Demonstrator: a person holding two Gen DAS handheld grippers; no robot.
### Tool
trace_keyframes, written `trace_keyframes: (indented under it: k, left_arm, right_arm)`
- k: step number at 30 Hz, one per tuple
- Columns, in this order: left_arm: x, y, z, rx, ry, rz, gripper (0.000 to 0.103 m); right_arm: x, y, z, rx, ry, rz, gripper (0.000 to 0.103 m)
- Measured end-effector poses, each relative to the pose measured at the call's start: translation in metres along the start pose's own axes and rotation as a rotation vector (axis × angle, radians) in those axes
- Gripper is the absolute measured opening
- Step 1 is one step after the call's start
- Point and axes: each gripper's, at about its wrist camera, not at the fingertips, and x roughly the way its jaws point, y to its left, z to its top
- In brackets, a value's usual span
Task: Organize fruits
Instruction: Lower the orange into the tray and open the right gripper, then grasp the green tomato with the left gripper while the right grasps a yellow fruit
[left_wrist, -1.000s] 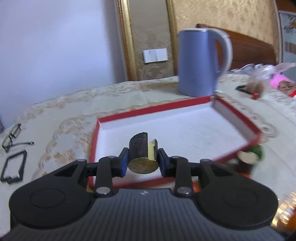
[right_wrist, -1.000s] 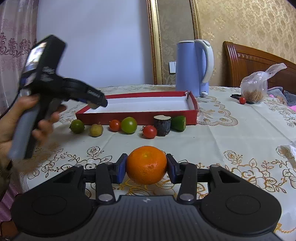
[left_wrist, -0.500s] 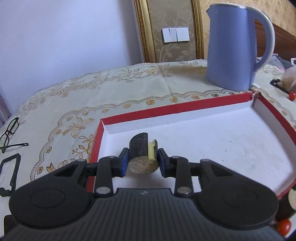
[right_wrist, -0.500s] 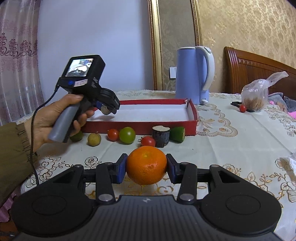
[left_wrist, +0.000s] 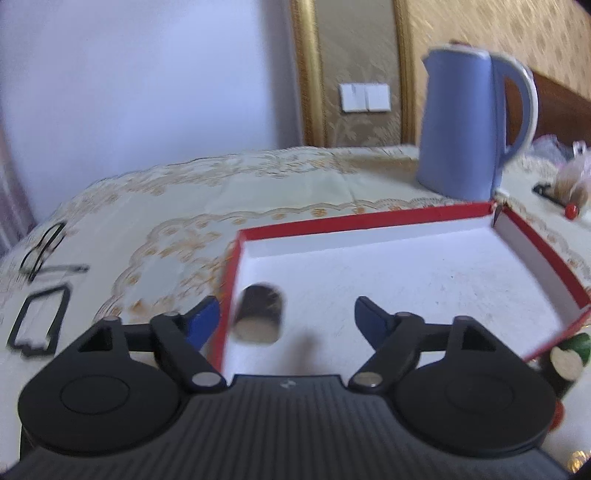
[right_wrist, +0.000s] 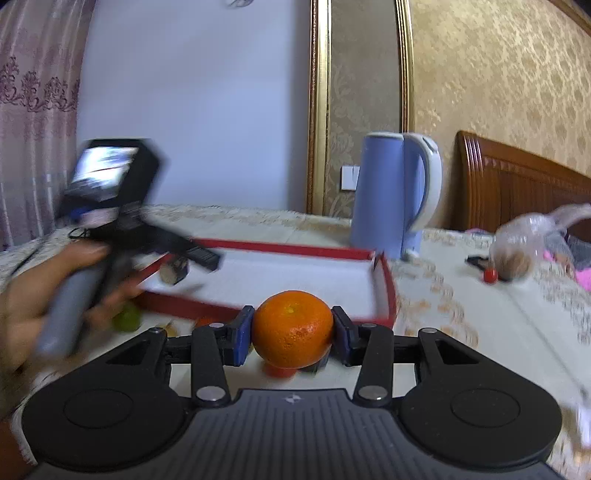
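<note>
Released since half a second ago, the dark fruit piece (left_wrist: 260, 317) lies lower left in the red tray (left_wrist: 537, 254); left gripper (left_wrist: 288, 319) spread wide. Right gripper (right_wrist: 291, 330) pinches the orange (right_wrist: 291, 328): carry it over the rim before opening.

You are looking at one red tray (left_wrist: 332, 223) ahead of your left tongs, with one dark cut fruit piece (left_wrist: 260, 314) sitting in it between their tips. You are seeing one orange (right_wrist: 292, 329) between your right tongs, one green fruit (right_wrist: 127, 319) to their left, and one blue kettle (right_wrist: 397, 195) beyond.
</note>
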Motion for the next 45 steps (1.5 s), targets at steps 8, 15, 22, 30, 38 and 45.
trace_keyframes:
  k: [8, 15, 22, 30, 38, 45]
  left_arm:
    - [-0.049, 0.038, -0.045, -0.134, -0.027, -0.016, 0.091]
    - [-0.065, 0.069, -0.07, -0.164, -0.004, -0.078, 0.095]
    - [-0.066, 0.073, -0.084, -0.103, 0.018, -0.102, 0.097]
    - [-0.069, 0.061, -0.082, -0.087, 0.004, -0.148, 0.096]
    - [-0.053, 0.049, -0.074, -0.083, 0.046, -0.149, 0.07]
    - [-0.042, 0.036, -0.068, -0.08, 0.059, -0.103, 0.058]
  right_arm:
    - [0.077, -0.016, 0.027, 0.016, 0.077, -0.019, 0.043]
    - [0.141, -0.035, 0.047, 0.084, 0.153, -0.064, 0.043]
    - [0.187, -0.048, 0.051, 0.093, 0.24, -0.166, 0.048]
    - [0.128, -0.038, 0.055, 0.069, 0.114, -0.177, 0.076]
    - [0.03, -0.03, 0.015, 0.203, -0.049, -0.075, 0.082]
    - [0.01, -0.033, -0.008, 0.2, -0.03, -0.08, 0.082]
